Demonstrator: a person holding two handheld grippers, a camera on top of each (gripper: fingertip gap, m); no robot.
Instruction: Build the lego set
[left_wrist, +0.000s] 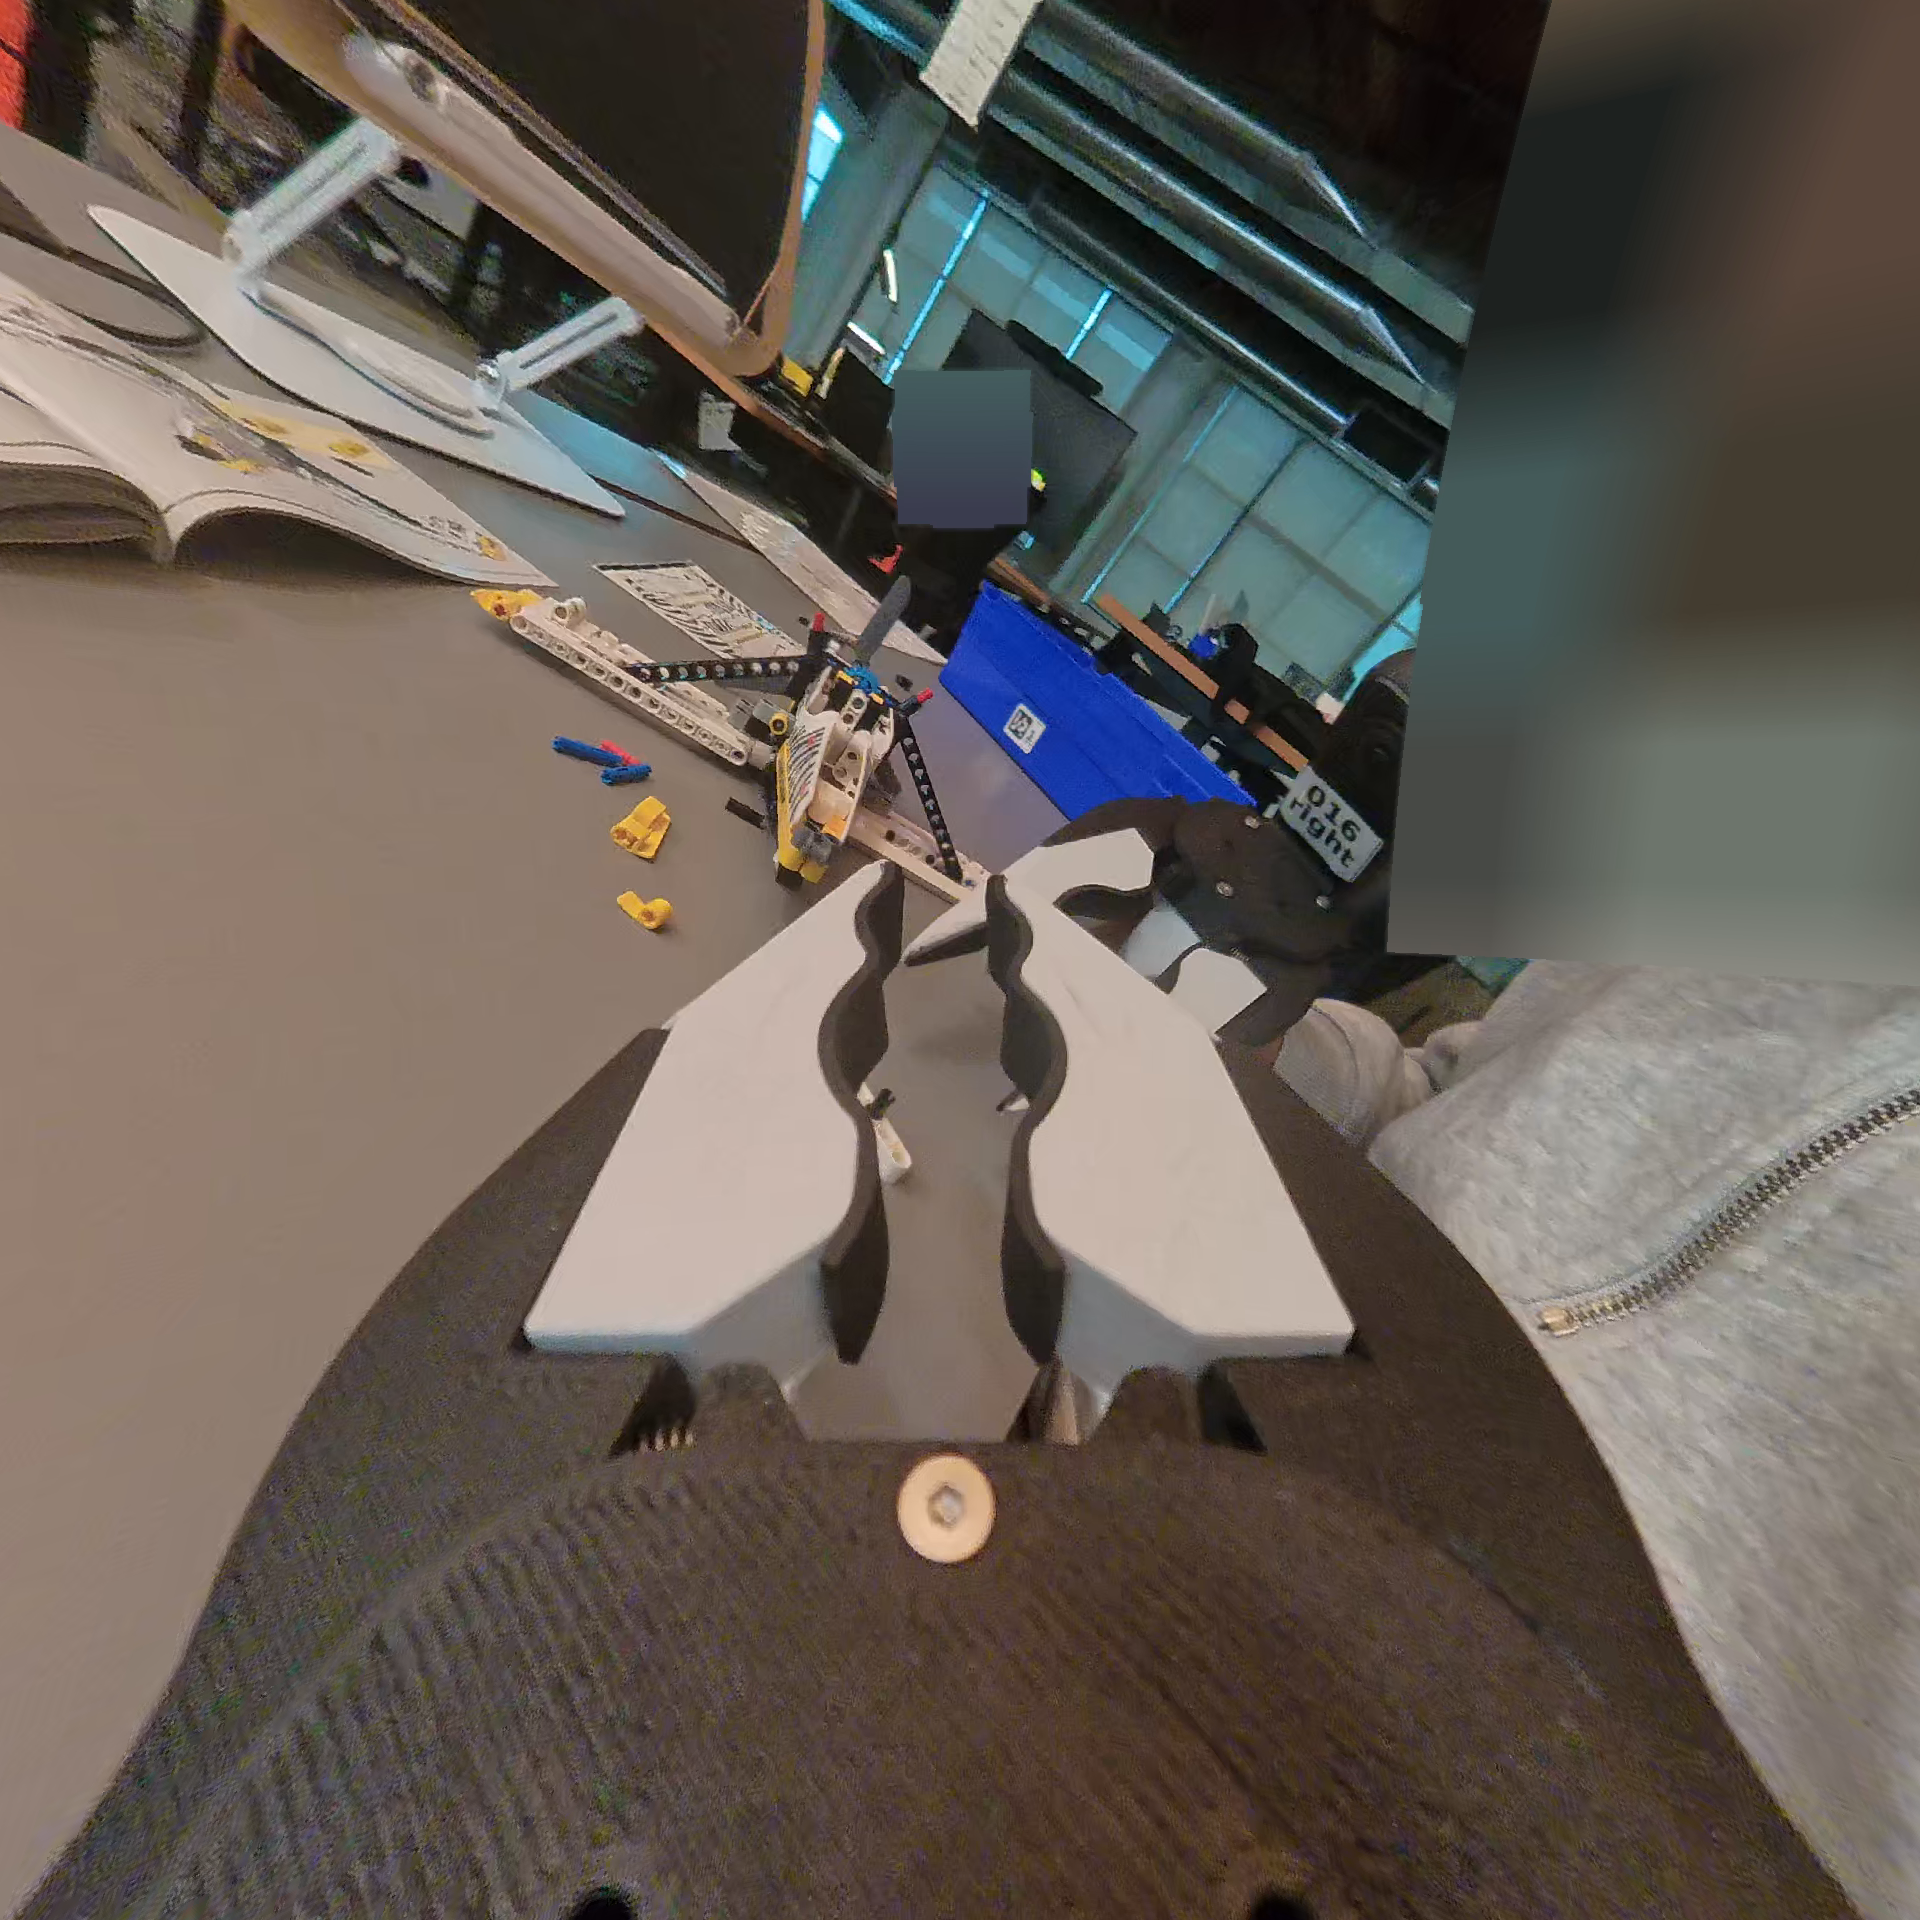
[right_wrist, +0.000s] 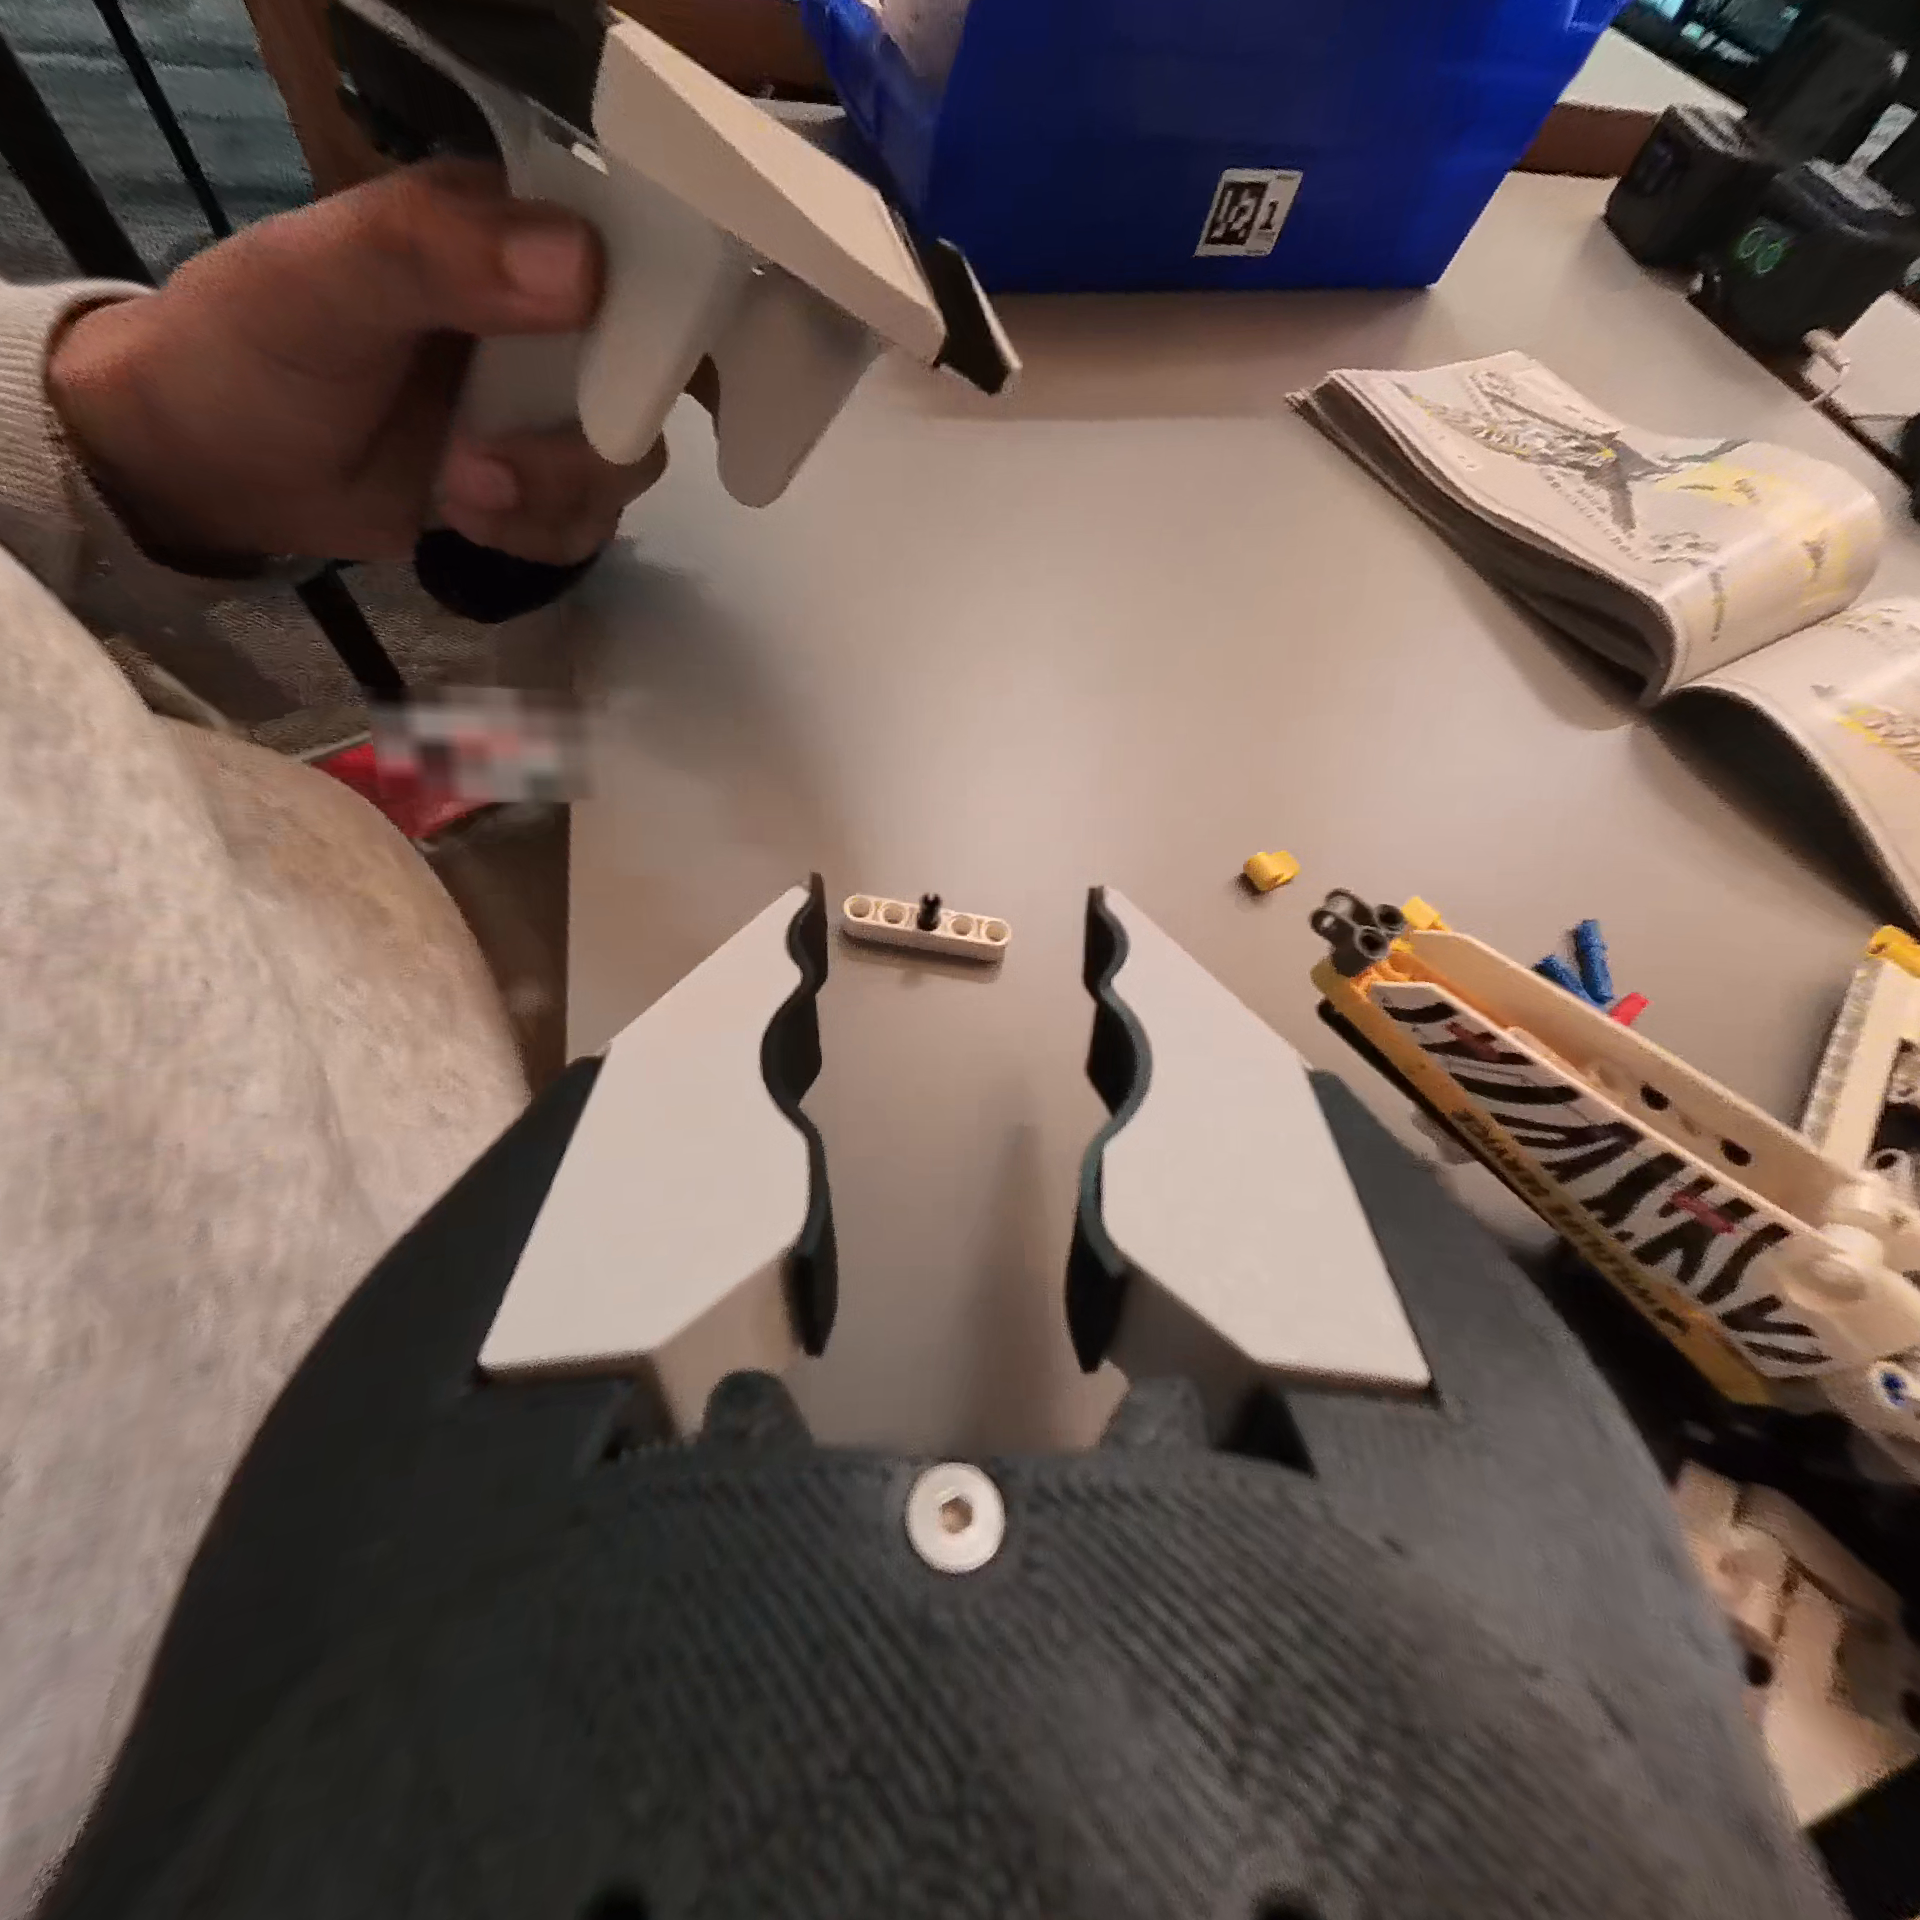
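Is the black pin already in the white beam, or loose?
In. The black pin stands upright from the middle hole of the white beam, which lies flat on the table.

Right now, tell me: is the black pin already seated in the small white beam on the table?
Yes, the black pin stands upright in the white beam's middle hole.

Grey table (right_wrist: 935, 644), white beam (right_wrist: 924, 920), booklet (right_wrist: 1621, 499), model (left_wrist: 826, 764)

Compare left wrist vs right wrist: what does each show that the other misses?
Left wrist only: monitor stand, black rotor beams on the helicopter.
Right wrist only: hand gripping the left tongs, black chargers.
Both: white five-hole beam with a black pin, helicopter model, open instruction booklet, blue bin, grey table.
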